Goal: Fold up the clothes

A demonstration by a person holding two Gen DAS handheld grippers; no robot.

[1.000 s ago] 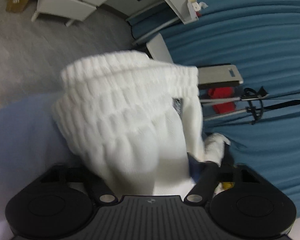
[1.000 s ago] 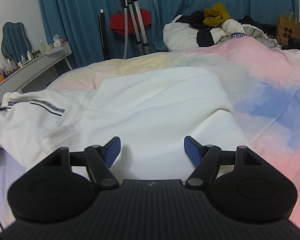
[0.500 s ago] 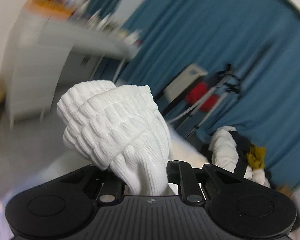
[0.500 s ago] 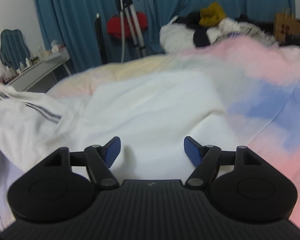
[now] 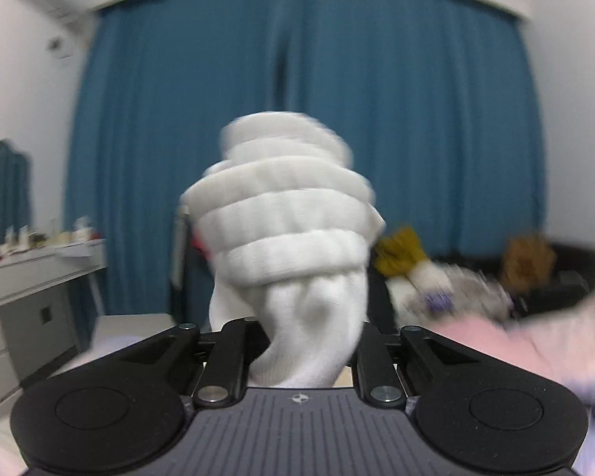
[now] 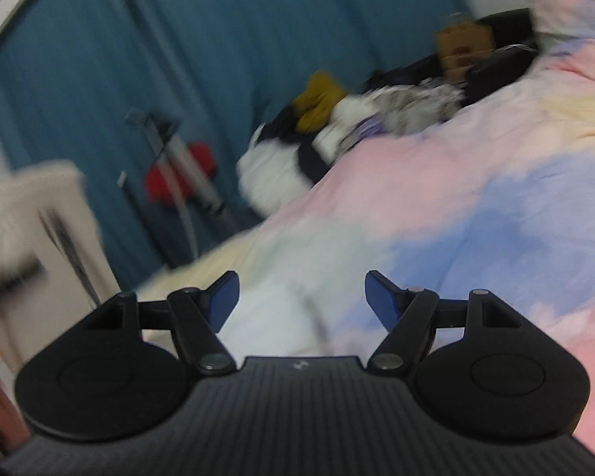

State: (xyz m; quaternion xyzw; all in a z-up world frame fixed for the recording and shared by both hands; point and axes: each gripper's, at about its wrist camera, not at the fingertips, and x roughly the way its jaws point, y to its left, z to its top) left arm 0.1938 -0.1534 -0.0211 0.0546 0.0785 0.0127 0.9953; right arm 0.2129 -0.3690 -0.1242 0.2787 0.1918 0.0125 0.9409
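My left gripper [image 5: 303,353] is shut on the ribbed elastic waistband of a white garment [image 5: 293,238], which bunches up in front of the camera and hides the fingertips. It is held up in the air, facing the blue curtain. My right gripper [image 6: 301,297] is open and empty, tilted above the pastel bedspread [image 6: 476,214]. The same white garment with a dark stripe [image 6: 39,238] hangs blurred at the left of the right wrist view. White fabric [image 6: 281,309] lies on the bed just beyond the right fingertips.
A pile of other clothes [image 6: 337,131], with a mustard item on top, lies at the far side of the bed. A tripod with a red thing [image 6: 182,170] stands by the blue curtain [image 5: 297,99]. A white desk [image 5: 31,277] is at the left.
My left gripper has swung upward with the white garment, from facing the floor to facing the curtain. My right gripper has lifted and tilted; the white cloth under it has mostly left view.
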